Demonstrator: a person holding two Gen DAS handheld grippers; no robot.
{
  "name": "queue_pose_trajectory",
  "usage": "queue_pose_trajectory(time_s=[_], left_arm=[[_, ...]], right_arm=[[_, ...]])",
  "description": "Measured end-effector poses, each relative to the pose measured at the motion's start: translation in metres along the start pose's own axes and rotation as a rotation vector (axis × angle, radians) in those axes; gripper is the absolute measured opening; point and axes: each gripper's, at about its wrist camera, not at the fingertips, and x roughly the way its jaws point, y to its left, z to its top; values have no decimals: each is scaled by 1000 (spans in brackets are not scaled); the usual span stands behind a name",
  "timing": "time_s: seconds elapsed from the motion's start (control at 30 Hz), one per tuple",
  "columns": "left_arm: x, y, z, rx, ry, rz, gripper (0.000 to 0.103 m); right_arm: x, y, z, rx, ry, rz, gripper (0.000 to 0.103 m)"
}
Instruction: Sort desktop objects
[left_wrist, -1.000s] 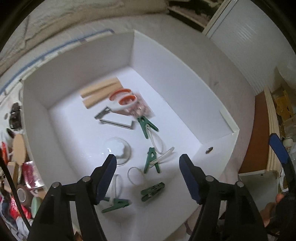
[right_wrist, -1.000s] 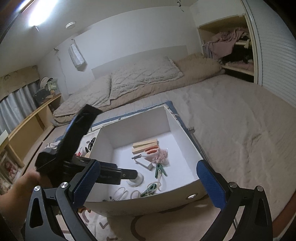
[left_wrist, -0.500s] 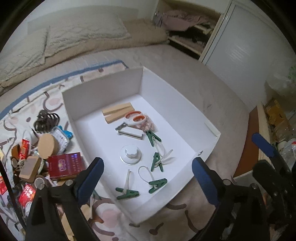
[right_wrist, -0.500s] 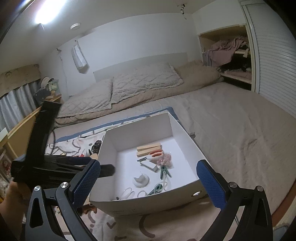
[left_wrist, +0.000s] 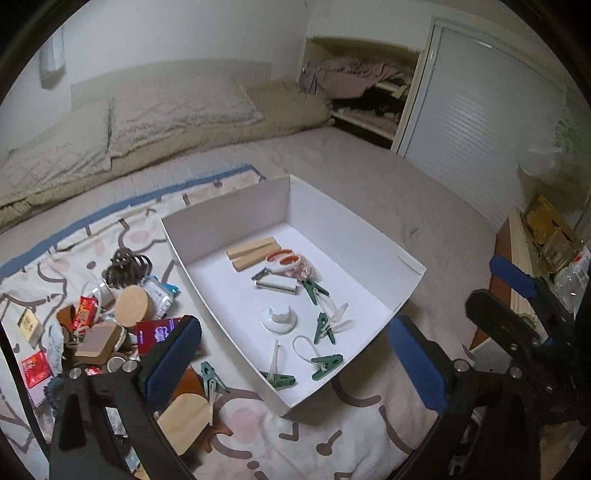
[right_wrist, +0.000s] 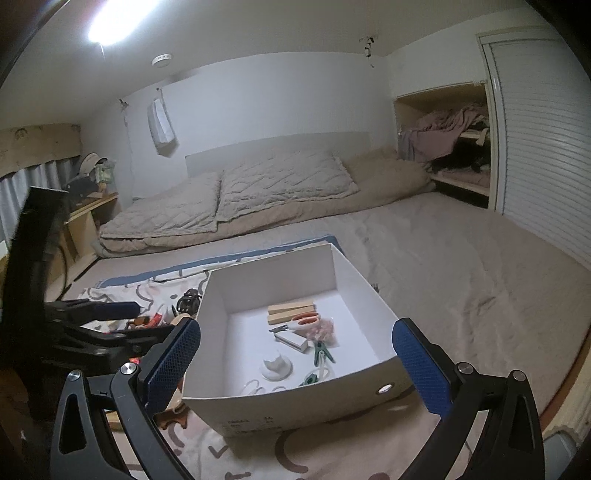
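A white open box (left_wrist: 354, 236) (right_wrist: 280, 406) stands on a patterned blanket on the bed. It holds two wooden blocks (left_wrist: 253, 253), orange-handled scissors (left_wrist: 280, 260), a white suction cup (left_wrist: 277, 318), several green clothespins (left_wrist: 324, 328) and other small items. A pile of loose objects (left_wrist: 110, 325) lies left of the box, with one green clothespin (left_wrist: 211, 380) near the box's corner. My left gripper (left_wrist: 295, 365) is open and empty, high above the box's near end. My right gripper (right_wrist: 295, 365) is open and empty, in front of the box.
Pillows and a beige duvet (right_wrist: 258, 192) lie at the head of the bed. A closet with clothes (right_wrist: 450, 144) and a slatted door are at the right. A wooden shelf (left_wrist: 532, 266) with jars stands right of the bed.
My left gripper has risen and pulled back from inside the box, so the pile beside the box now shows. My right gripper has drawn back slightly.
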Motion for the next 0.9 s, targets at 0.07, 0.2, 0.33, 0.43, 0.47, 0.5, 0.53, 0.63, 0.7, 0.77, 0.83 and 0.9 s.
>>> queue_pose_trajectory(time_s=[0.07,0.2,0.33,0.43,0.47,0.5,0.53,0.63,0.7,0.77,0.83,0.9], left_arm=[[-7,0,-4,4,-24,3,102],[-19,1,-11,17,-66,13,102],[-29,4,-16,16,-104,13,102],[-37,7,-20,18,-134,21,102],[-39,8,-22,19,-138,23,102],[-40,10,-23,17,-141,24,102],[-41,12,-25,13,-144,27,102],[-45,17,-29,5,-153,33,102],[-48,20,-32,14,-165,31,102],[-52,24,-34,10,-179,37,102],[-56,28,-36,10,-189,47,102],[-61,33,-38,4,-201,58,102]], right_arm=[[-1,0,-2,5,-3,0,103],[-4,0,-7,17,-12,-6,103],[-6,1,-11,17,-18,-13,103],[-8,3,-14,5,-25,-15,103],[-10,5,-15,0,-29,-19,103],[-10,6,-16,-7,-34,-24,103],[-11,7,-17,-11,-38,-26,103],[-13,9,-19,-12,-49,-19,103],[-15,10,-20,-8,-58,-15,103],[-17,12,-20,-5,-67,-9,103],[-17,13,-20,-4,-78,-8,103],[-18,15,-22,-5,-91,-7,103]])
